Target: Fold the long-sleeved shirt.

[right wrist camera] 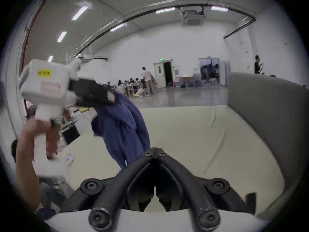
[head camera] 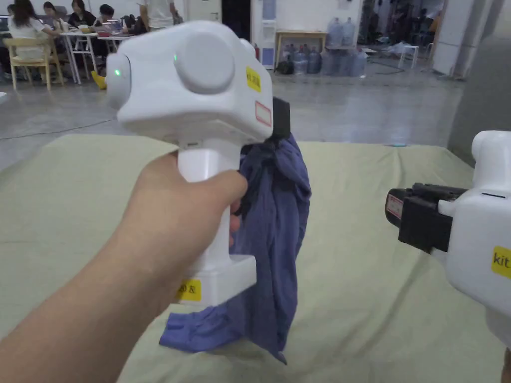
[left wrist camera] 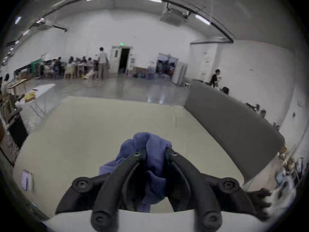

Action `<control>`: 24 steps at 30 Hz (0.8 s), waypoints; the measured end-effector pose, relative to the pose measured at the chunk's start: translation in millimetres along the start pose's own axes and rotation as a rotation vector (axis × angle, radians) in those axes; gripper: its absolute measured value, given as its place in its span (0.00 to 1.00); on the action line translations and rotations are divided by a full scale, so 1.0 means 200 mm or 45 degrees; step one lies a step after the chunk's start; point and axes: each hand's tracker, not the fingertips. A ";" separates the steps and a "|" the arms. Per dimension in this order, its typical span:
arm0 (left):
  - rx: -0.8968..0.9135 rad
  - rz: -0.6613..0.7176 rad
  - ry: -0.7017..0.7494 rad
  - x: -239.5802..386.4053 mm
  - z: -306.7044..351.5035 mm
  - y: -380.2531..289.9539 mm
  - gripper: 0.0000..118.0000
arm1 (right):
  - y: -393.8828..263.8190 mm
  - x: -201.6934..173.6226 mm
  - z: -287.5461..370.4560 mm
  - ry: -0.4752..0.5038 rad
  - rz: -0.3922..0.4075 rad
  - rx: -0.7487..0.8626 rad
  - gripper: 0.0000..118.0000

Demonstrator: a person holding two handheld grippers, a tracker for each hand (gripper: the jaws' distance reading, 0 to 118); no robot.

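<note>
A blue-purple long-sleeved shirt (head camera: 277,234) hangs bunched from my left gripper (head camera: 279,130), its lower end trailing on the pale green table cover (head camera: 379,279). In the left gripper view the jaws of my left gripper (left wrist camera: 154,153) press on a wad of the shirt (left wrist camera: 155,145). The right gripper view has the shirt (right wrist camera: 127,125) dangling from the left gripper (right wrist camera: 109,96) at left. My right gripper (right wrist camera: 155,152) is shut with nothing between its jaws, held apart from the cloth; its black front (head camera: 399,207) points left toward the shirt from the right edge.
A grey padded wall (left wrist camera: 234,118) runs along the table's right side. Beyond the far edge lies open grey floor (head camera: 349,104), with people seated at tables (head camera: 75,35) and water jugs (head camera: 329,55) at the back. A small card (left wrist camera: 25,179) lies at the table's left.
</note>
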 end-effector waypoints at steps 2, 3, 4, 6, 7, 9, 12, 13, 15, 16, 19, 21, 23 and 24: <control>-0.148 0.031 -0.065 0.09 -0.23 -0.21 0.10 | -0.03 0.08 0.04 -0.029 -0.015 0.003 0.00; -0.236 0.046 -0.083 0.13 -0.36 -0.35 0.10 | -0.06 0.12 0.04 -0.042 -0.021 -0.008 0.00; -0.308 0.063 -0.083 0.14 -0.49 -0.49 0.10 | -0.08 0.16 0.05 -0.063 -0.026 -0.027 0.00; -0.452 0.076 -0.078 0.19 -0.69 -0.76 0.10 | -0.14 0.22 0.04 -0.102 -0.031 -0.077 0.00; -0.510 0.114 -0.088 0.20 -0.79 -0.90 0.10 | -0.17 0.26 0.03 -0.112 -0.039 -0.099 0.00; -0.618 0.197 -0.135 0.18 -0.96 -1.09 0.19 | -0.22 0.30 0.02 -0.119 -0.053 -0.133 0.00; -0.762 0.166 -0.207 0.18 -1.03 -1.19 0.94 | -0.26 0.34 -0.01 -0.122 -0.064 -0.173 0.00; -0.726 0.207 -0.259 0.16 -0.98 -1.15 0.94 | -0.27 0.34 -0.01 -0.114 -0.067 -0.178 0.00; -0.569 0.280 -0.324 0.08 -0.84 -0.99 0.94 | -0.26 0.34 -0.02 -0.101 -0.072 -0.170 0.00; -0.479 0.285 -0.336 0.03 -0.73 -0.90 0.94 | -0.26 0.33 -0.02 -0.094 -0.082 -0.161 0.00; -0.312 0.205 -0.248 -0.15 -0.44 -0.73 0.91 | -0.26 0.30 -0.02 -0.052 -0.099 -0.152 0.00; -0.275 0.098 -0.062 -0.25 -0.25 -0.70 0.56 | -0.30 0.27 -0.03 -0.037 -0.095 -0.168 0.00; -0.274 0.021 0.126 -0.35 -0.15 -0.77 0.00 | -0.36 0.22 -0.05 -0.028 -0.080 -0.215 0.00; -0.317 0.011 0.202 -0.38 -0.12 -0.84 0.00 | -0.39 0.20 -0.07 -0.024 -0.075 -0.249 0.00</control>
